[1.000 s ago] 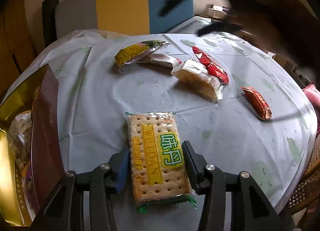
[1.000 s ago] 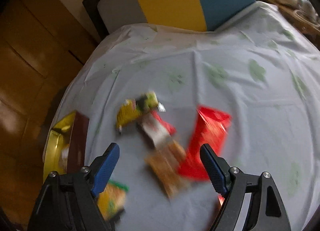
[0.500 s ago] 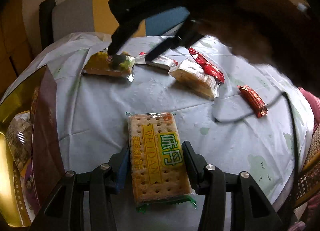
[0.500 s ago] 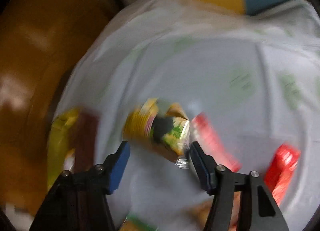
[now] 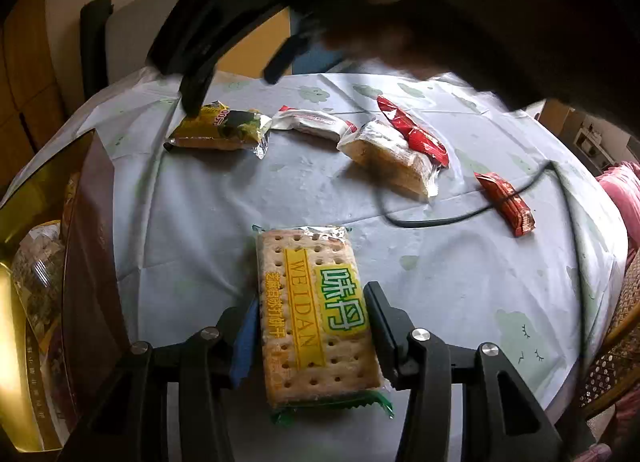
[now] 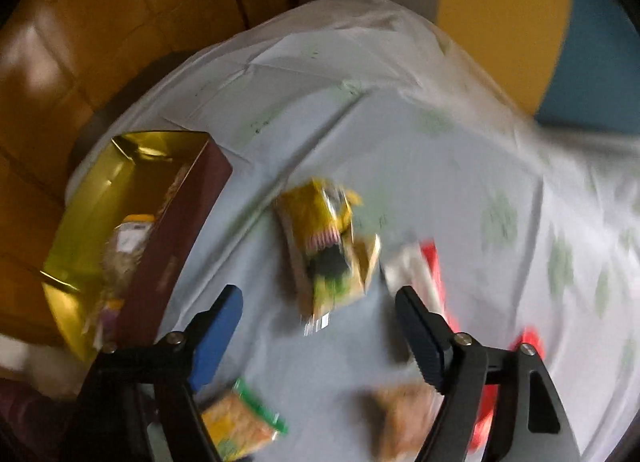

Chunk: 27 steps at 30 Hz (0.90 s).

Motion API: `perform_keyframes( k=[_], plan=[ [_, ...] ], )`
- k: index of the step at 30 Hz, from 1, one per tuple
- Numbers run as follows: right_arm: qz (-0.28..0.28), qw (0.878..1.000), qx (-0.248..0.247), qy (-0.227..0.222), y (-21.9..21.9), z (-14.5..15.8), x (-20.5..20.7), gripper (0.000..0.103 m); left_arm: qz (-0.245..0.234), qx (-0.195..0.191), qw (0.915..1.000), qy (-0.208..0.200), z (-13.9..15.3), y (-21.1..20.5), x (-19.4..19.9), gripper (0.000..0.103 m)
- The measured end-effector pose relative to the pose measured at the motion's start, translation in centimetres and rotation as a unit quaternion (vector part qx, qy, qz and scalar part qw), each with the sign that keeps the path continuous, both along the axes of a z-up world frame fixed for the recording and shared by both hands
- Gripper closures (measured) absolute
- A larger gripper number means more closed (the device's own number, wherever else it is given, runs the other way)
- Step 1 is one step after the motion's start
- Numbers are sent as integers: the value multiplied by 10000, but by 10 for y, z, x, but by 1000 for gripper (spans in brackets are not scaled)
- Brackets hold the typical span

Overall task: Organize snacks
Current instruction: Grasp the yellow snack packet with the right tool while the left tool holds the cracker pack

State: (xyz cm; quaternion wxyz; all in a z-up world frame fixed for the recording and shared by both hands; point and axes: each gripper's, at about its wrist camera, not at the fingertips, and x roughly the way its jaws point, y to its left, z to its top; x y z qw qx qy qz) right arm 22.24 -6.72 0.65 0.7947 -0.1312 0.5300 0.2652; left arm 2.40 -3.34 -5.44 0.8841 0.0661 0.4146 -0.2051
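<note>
A cracker pack (image 5: 312, 294) with a yellow band and green label is pinched by its long sides in my left gripper (image 5: 311, 301), just above the pale tablecloth (image 5: 200, 229). The same cracker pack (image 6: 244, 426) shows blurred at the bottom of the right wrist view. A yellow and green snack pack (image 5: 220, 129) lies at the far left of the table. My right gripper (image 6: 318, 302) hovers over this yellow pack (image 6: 324, 246); its jaws are opening and neither pad touches the pack. In the left wrist view the right gripper (image 5: 234, 87) is a dark blur above that pack.
An open box (image 6: 120, 201) with a gold inside and dark red wall (image 5: 88, 262) stands at the table's left edge, with packs in it. A white-red pack (image 5: 312, 121), a beige cake pack (image 5: 388, 157), two red packs (image 5: 412, 133) (image 5: 506, 201) and a black cable (image 5: 440, 217) lie further right.
My right gripper swung left across the table, closed around the yellow pack, shifted and turned it to the left, then spread its jaws again. The left gripper and its crackers kept still.
</note>
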Motion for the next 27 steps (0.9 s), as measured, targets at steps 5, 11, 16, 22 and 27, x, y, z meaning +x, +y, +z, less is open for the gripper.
perform_keyframes(
  k=[5, 11, 16, 22, 27],
  plan=[
    [335, 9979, -546, 20, 31, -33, 24, 20, -15, -52, 10000, 1, 0, 2, 1, 53],
    [394, 9956, -845, -102, 33, -44, 17, 76, -3, -49, 10000, -10, 1, 2, -1, 53],
    [578, 9949, -806, 173, 17, -40, -16, 77, 17, -10, 10000, 37, 2, 3, -5, 53],
    [459, 9954, -631, 561, -23, -40, -69, 77, 20, 30, 9999, 122, 3, 4, -8, 54],
    [95, 9963, -449, 732, -57, -43, -99, 75, 4, 100, 9999, 140, 3, 4, -14, 54]
  ],
)
